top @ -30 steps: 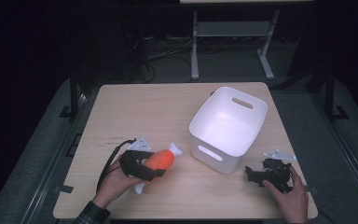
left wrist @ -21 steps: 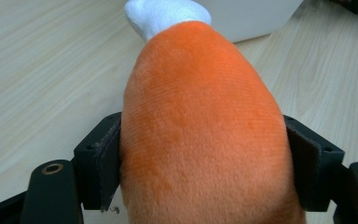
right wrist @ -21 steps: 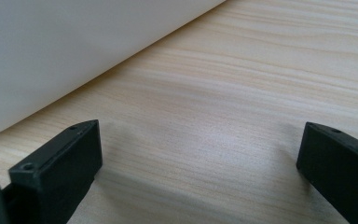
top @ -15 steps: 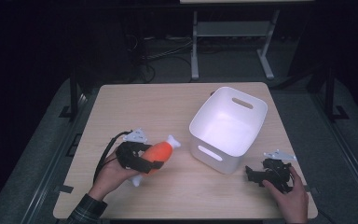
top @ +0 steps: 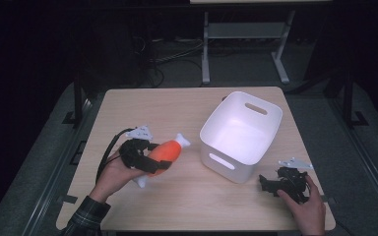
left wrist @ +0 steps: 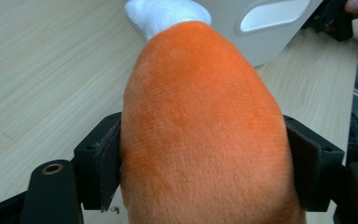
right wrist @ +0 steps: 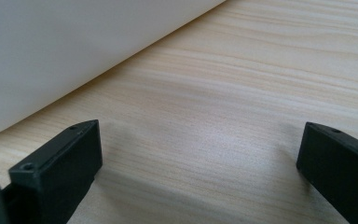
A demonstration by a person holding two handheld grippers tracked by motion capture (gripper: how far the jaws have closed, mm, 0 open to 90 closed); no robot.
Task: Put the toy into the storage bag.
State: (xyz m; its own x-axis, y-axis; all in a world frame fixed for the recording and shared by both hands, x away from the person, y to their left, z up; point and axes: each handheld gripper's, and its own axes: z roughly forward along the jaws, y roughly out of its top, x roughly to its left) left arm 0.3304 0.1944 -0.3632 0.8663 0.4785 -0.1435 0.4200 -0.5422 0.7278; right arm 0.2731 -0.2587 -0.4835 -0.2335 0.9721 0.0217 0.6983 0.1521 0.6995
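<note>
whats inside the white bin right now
Nothing that shows: the high view looks into the white bin and finds a bare white floor. The near wall hides a strip of floor behind it. The orange plush toy is outside, held by the left gripper.

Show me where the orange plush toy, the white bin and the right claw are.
orange plush toy (left wrist: 200,121), left gripper view, middle of its orange body.
white bin (top: 211,132), high view, its near-left rim.
right claw (top: 265,183), high view, between its fingertips.
</note>
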